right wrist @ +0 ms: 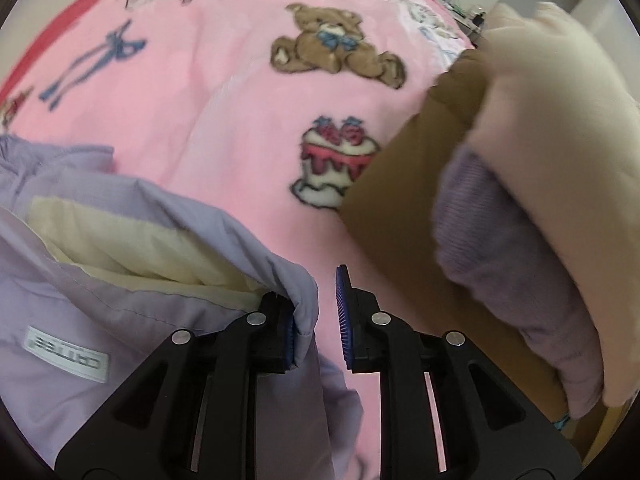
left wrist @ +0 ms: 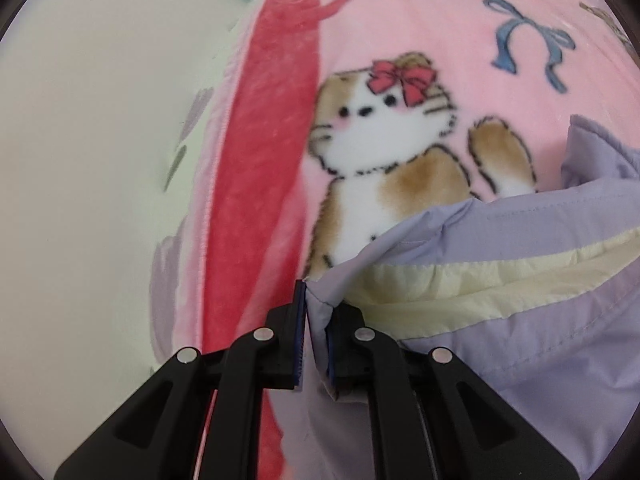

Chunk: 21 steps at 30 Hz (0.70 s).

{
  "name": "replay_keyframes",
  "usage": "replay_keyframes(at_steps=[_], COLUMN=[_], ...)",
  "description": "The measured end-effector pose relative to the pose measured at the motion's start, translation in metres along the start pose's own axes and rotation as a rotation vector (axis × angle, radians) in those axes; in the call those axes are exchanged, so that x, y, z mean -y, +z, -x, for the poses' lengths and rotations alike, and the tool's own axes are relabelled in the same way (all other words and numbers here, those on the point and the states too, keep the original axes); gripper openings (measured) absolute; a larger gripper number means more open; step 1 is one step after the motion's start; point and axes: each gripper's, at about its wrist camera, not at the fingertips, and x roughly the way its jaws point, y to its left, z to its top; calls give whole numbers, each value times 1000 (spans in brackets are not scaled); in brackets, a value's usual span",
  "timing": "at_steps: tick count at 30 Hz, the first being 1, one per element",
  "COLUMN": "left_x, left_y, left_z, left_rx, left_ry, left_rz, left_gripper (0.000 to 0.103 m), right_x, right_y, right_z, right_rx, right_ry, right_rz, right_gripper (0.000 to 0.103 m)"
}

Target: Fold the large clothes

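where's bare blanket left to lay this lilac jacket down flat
Free: the pink blanket between the lilac jacket and the teddy bear print; also around the cat print, bordered by the red strip. Crowded: the right side, where the folded clothes stack sits.

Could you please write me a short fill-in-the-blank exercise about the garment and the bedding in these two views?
1. The lilac nylon jacket has a pale ____ stripe.
2. It lies on a pink fleece blanket printed with a brown teddy ____.
3. The left gripper is ____ on the jacket's edge.
4. The printed kitten wears a ____ bow.

Missing: yellow; bear; shut; red
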Motion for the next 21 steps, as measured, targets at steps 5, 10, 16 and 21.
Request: replay_keyframes(at_steps=[5, 10, 16, 21], left_x=[6, 8, 10, 4], left_y=[1, -2, -7, -10], left_z=[-13, -10, -5, 0], left_rx=[-1, 18, 45, 73], left_ry=[-8, 1, 13, -11], left_rz=[-10, -24, -23, 0], left_gripper=[10, 10, 10, 10], right_x=[-11, 19, 62, 46], right_y=[-5, 0, 18, 23], right_z=[-16, 6, 59, 94], right_rx=[-28, -71, -92, -74], right_ry=[-4, 58, 267, 383], right_rz=[19, -76, -244, -252], right_gripper=[18, 46, 60, 65])
